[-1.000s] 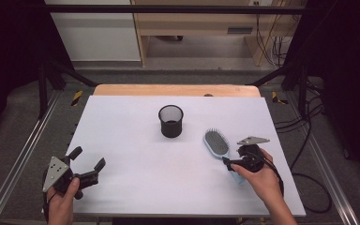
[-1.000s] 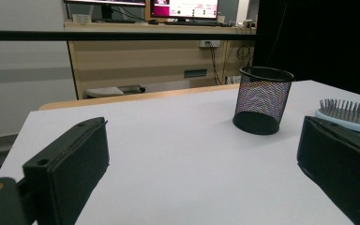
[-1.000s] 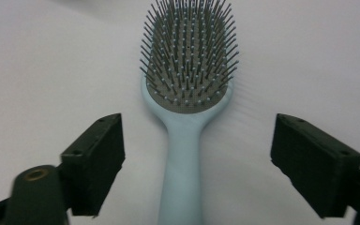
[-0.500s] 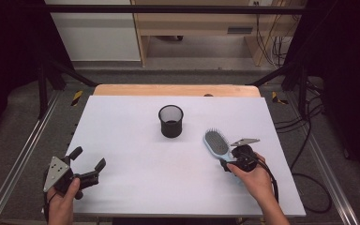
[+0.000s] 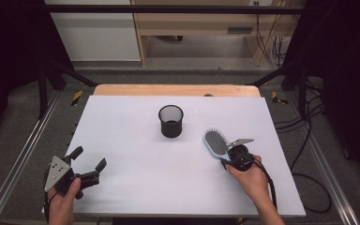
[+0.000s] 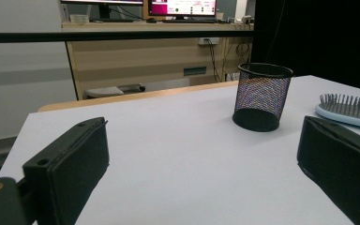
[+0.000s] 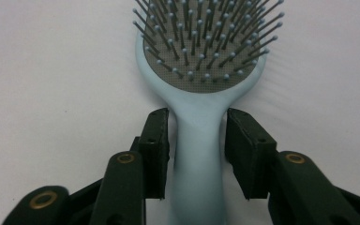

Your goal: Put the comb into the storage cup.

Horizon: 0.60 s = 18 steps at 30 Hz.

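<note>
Right gripper [image 7: 196, 154] fingers just closing around pale blue plastic hairbrush [image 7: 199, 93] handle, narrow gaps remaining; left gripper [image 5: 88, 165] fingers wide, empty.

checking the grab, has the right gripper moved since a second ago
Yes: the right gripper crept up-left along the hairbrush handle toward the mesh cup, jaws closing.

Smooth pale-blue plastic hairbrush [image 7: 198, 154], matt grey bristle pad; black wire-mesh cup [image 5: 171, 121]; matt white table [image 5: 136, 178], wooden far edge.
</note>
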### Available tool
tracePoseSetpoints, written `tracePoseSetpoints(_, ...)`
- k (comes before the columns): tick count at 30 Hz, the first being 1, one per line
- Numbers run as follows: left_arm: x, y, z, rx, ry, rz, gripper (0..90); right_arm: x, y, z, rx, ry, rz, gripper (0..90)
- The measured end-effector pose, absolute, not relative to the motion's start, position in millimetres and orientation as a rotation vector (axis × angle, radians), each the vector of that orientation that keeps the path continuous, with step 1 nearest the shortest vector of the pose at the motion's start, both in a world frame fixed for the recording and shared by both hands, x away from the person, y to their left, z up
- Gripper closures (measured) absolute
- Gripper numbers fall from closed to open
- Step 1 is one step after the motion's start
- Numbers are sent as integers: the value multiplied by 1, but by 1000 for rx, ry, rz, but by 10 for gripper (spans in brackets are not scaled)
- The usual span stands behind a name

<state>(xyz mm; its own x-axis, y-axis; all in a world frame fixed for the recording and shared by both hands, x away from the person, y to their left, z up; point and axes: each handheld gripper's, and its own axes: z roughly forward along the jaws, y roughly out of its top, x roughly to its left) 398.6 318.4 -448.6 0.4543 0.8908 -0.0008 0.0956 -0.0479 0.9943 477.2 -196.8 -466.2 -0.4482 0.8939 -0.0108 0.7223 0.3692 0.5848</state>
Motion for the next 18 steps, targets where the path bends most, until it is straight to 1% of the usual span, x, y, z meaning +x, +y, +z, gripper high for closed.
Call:
tracePoseSetpoints(3, 398, 318, -448, 1491, 910, 820, 26, 476, -196, -466, 1423, 2313, 744, 671)
tracePoseSetpoints(5, 398, 318, -448, 1491, 907, 822, 26, 476, -195, -466, 1422, 2317, 740, 687)
tracePoseSetpoints(18, 397, 322, -447, 1484, 920, 839, 26, 472, -198, -462, 1383, 2340, 808, 696)
